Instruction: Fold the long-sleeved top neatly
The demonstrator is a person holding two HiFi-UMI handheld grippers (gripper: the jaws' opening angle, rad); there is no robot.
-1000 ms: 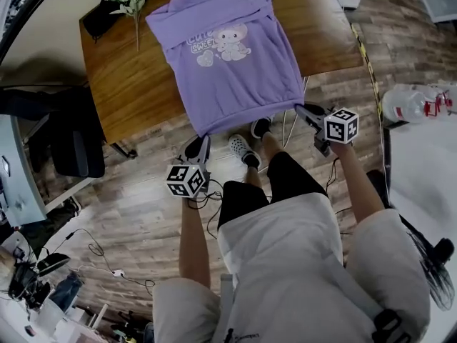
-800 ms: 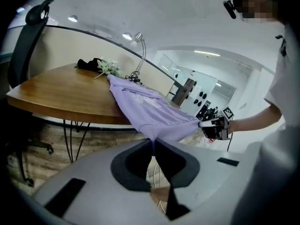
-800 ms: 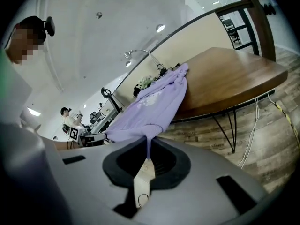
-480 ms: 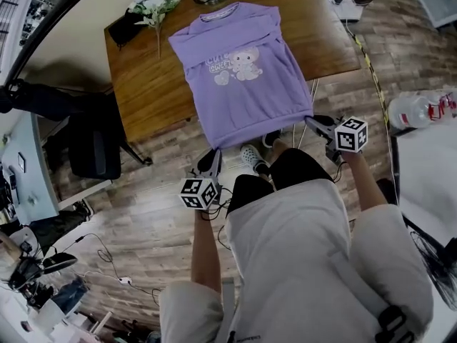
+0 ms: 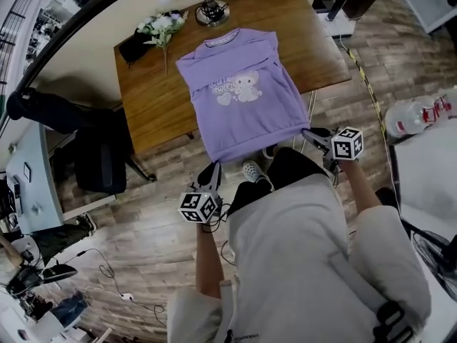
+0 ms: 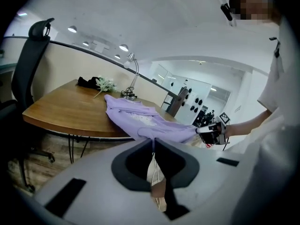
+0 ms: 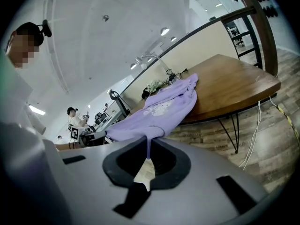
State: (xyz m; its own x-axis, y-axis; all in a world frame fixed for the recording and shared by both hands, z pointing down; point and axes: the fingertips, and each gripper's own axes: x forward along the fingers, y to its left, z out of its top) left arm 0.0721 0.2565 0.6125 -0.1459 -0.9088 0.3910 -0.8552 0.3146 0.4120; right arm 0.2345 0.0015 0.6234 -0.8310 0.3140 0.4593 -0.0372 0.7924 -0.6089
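Purple long-sleeved top [image 5: 239,95] lies chest-up on the wooden table [image 5: 150,98], its hem drawn out past the near edge. We hold it there with both tools, our left gripper [image 5: 212,170] clamped on one hem corner and our right gripper [image 5: 308,133] on the other. Flowers [image 5: 161,26] rest behind.

**Bright, even room light; heavy fisheye bend**

Ceiling lamps [image 6: 123,47] glow as small hot spots above and beyond the jaws in both gripper views. They give flat, soft light. The table [image 5: 314,34] carries a mild sheen, and it throws a faint shadow on the floor [image 5: 157,184] below the jaws. The long-sleeved top [image 5: 243,113] reads sharp and true in colour. Straight lines bow towards every edge, and the corners of the gripper views fall to black. The housing nearest each lens is soft and out of focus.
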